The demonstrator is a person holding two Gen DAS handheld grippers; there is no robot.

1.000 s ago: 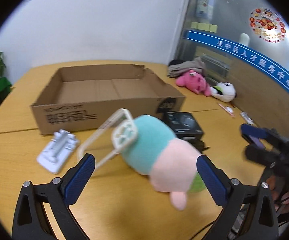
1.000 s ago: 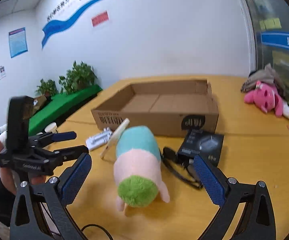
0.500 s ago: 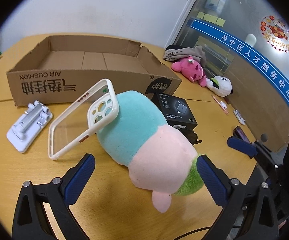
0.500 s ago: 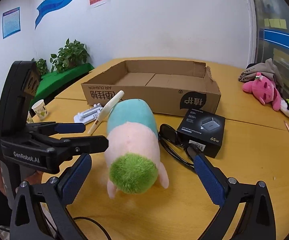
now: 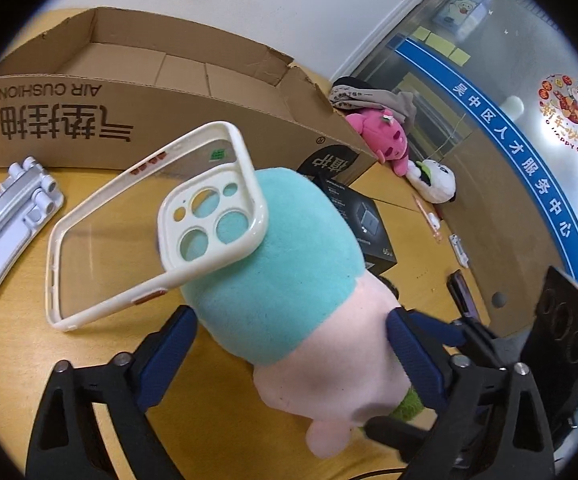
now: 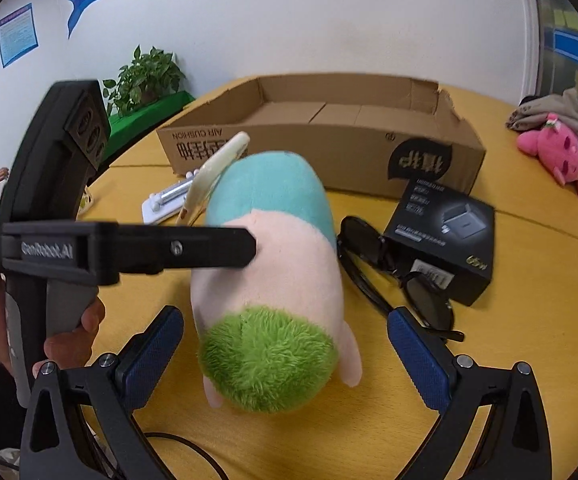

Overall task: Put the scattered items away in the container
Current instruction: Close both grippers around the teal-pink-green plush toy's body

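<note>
Because the teal, pink and green plush toy (image 5: 289, 280) is soft and light, it should squash under a grip; its pink middle looks the best hold. It lies on the yellow wooden counter (image 6: 529, 320), a cream-rimmed clear phone case (image 5: 149, 236) leaning at its 10 o'clock, the open cardboard box (image 6: 329, 136) at 12. The left tongs (image 5: 289, 356) straddle it wide; the right tongs (image 6: 285, 356) gape, empty.

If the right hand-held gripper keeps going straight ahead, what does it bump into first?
Most likely the plush toy: its green end sits between the open fingers of the right hand-held gripper. The cardboard box lies farther behind.
</note>
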